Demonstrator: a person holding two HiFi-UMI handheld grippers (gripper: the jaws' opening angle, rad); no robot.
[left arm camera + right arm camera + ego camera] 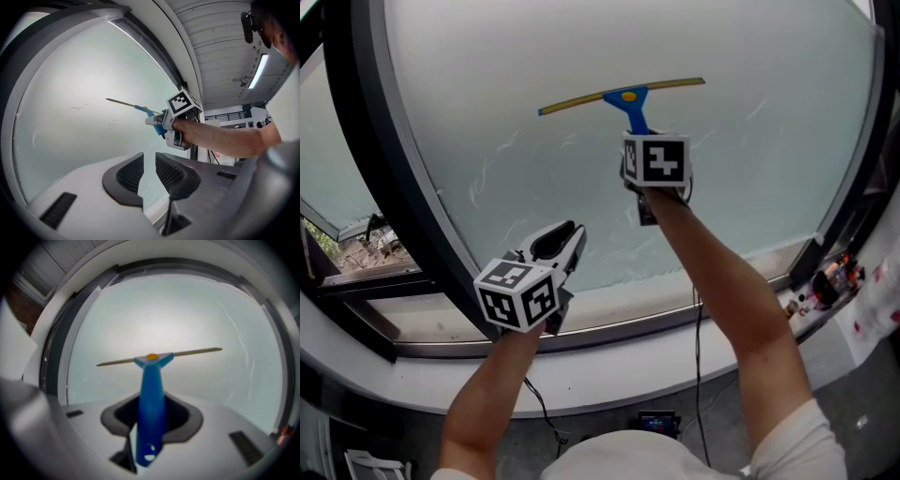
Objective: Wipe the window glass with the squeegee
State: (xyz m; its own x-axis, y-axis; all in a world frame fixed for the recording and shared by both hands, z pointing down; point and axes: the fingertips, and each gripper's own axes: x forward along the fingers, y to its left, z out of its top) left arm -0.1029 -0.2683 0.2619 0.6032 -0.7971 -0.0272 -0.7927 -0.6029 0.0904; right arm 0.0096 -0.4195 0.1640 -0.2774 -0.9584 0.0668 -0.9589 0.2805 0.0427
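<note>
The squeegee (626, 97) has a blue handle and a long yellow-edged blade lying nearly level against the window glass (534, 47), high on the pane. My right gripper (638, 131) is shut on the blue handle (152, 385), which stands up between its dark pads; the blade (187, 353) crosses the pane just beyond. My left gripper (567, 234) hangs lower and to the left, near the pane's bottom edge, and holds nothing. Its pads (131, 176) stand almost together with only a thin slit. From the left gripper view, the squeegee (140, 108) shows edge-on.
A dark curved frame (403, 187) borders the pane on the left, with a white sill (609, 370) below. Small items (830, 279) lie at the lower right by the frame. A black cable (697, 347) hangs under my right arm. Faint streaks (483, 178) mark the glass.
</note>
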